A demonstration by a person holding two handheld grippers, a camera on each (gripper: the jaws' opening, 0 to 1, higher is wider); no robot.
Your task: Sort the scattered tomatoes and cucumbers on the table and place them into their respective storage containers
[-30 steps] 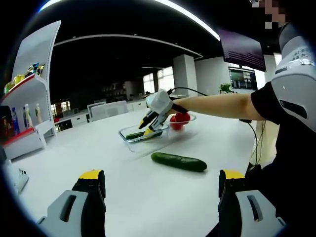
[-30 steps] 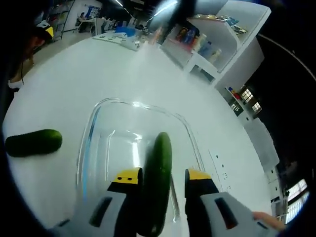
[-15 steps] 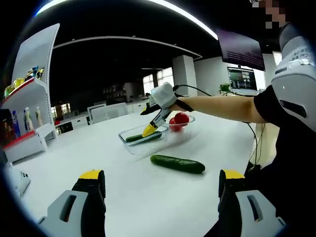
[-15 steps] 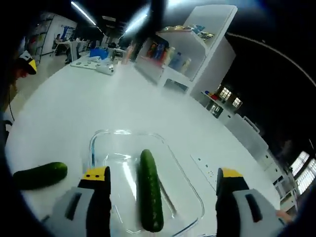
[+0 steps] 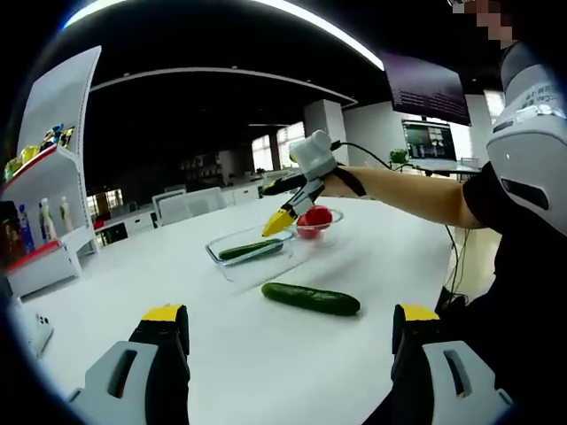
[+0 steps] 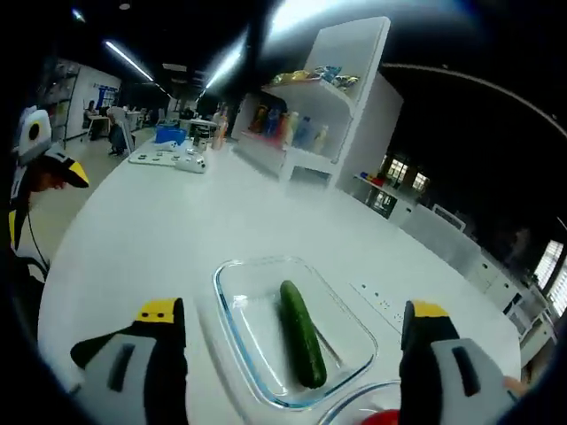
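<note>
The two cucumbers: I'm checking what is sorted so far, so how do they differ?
The cucumber in the glass container lies inside the clear rectangular dish, so it is sorted; the loose cucumber lies on the bare white table, nearer the left gripper. Both are dark green, whole and lying flat, with neither gripper on them.

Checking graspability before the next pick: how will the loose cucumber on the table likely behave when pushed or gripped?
The cucumber lies alone on the smooth white table; being round and long, it would probably roll if nudged sideways. It looks straight and firm, likely stiff. Its glossy skin may slip in a claw.
</note>
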